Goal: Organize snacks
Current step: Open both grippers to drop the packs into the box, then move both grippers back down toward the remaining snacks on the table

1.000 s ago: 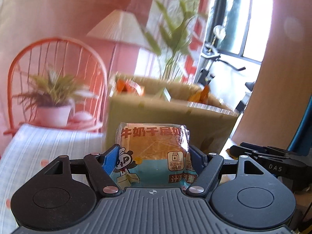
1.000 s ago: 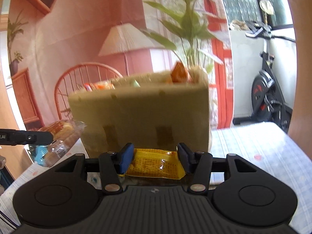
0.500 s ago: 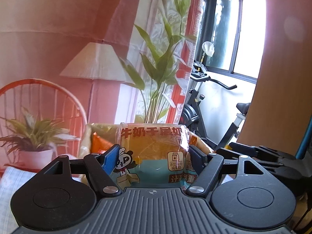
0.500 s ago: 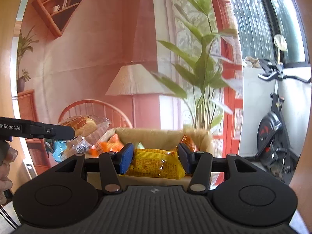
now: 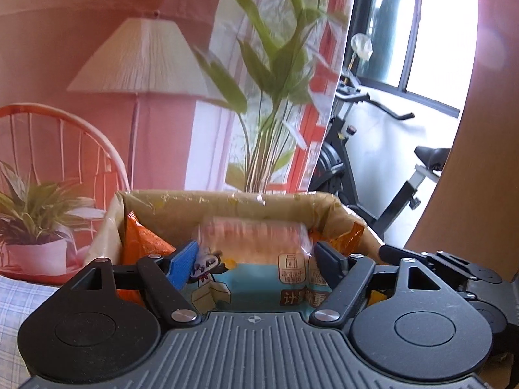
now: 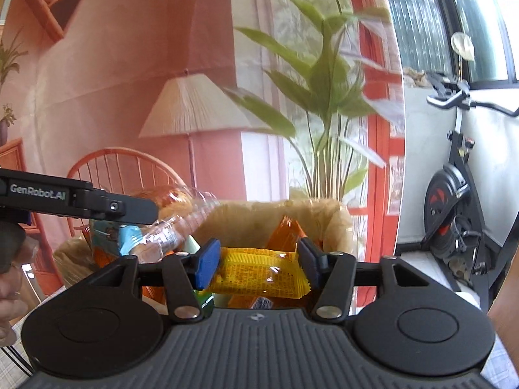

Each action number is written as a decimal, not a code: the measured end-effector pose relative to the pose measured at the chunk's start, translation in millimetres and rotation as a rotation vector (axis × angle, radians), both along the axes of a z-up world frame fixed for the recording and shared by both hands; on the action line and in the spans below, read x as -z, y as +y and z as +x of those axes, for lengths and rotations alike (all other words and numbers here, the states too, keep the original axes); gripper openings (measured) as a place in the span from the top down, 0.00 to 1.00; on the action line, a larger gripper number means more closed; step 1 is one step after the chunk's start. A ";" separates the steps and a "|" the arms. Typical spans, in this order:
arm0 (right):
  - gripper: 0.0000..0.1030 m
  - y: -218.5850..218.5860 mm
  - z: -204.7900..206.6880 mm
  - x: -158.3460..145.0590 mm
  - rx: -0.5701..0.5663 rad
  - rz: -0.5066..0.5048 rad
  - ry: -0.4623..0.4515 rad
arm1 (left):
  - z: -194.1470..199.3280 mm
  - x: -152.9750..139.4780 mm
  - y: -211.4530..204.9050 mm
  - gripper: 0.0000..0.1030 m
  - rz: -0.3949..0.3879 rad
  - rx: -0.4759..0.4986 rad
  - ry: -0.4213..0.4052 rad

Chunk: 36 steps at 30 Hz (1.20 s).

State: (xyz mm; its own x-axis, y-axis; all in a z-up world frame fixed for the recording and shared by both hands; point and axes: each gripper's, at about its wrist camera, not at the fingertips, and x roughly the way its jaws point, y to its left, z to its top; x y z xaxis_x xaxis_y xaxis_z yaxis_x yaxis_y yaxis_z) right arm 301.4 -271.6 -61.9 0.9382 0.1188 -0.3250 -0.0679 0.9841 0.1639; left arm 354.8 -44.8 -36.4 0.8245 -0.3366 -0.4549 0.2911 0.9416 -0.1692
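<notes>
My left gripper is shut on a cake packet with Chinese print and a cartoon panda, held just over the open cardboard box; its top is blurred. My right gripper is shut on a yellow snack packet above the same box. Orange packets lie inside the box. The left gripper with its clear-wrapped cake packet shows at the left of the right wrist view.
A backdrop with a lamp, chair and plant hangs behind the box. An exercise bike stands at the right. A checked tablecloth shows at lower left. The other gripper's black body is close on the right.
Both grippers have risen and moved forward from in front of the box to above its open top, each still holding its packet. The box interior has come into view.
</notes>
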 end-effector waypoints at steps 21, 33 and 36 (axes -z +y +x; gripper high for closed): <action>0.37 15.2 -68.5 -8.5 0.009 0.018 0.002 | -80.4 -19.6 35.4 0.16 0.027 -0.069 -0.063; 0.37 22.3 -119.9 8.0 0.026 0.046 0.043 | -134.5 11.0 56.9 0.16 0.069 -0.118 0.007; 0.37 21.7 -129.1 16.1 0.033 0.049 0.057 | -142.7 19.4 60.8 0.16 0.075 -0.128 0.025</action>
